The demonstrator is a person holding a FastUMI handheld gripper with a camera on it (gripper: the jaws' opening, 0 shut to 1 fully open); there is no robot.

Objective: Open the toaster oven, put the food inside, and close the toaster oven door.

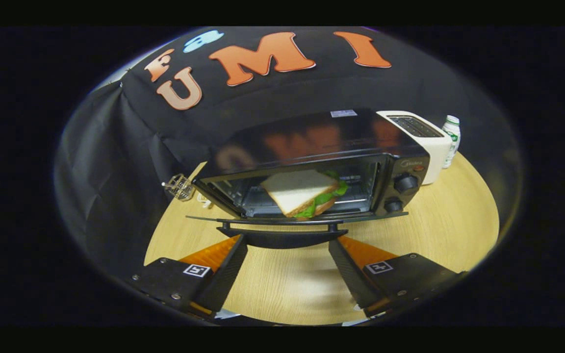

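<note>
A black toaster oven (312,147) stands on the wooden table (449,215) beyond my fingers. Its door (292,220) hangs folded down flat, with the curved handle (282,237) at its front edge. Inside the oven lies a sandwich (302,192) of white bread with green lettuce, tilted on the rack. My gripper (287,242) is open, its two fingers spread wide just below the door handle, one tip under each end of it. Whether the tips touch the handle I cannot tell. Nothing sits between the fingers.
A white slot toaster (424,135) stands right behind the oven, with a small white bottle (451,139) beside it. A small wire object (179,186) sits at the oven's left on the table edge. Bare wooden tabletop lies under my fingers.
</note>
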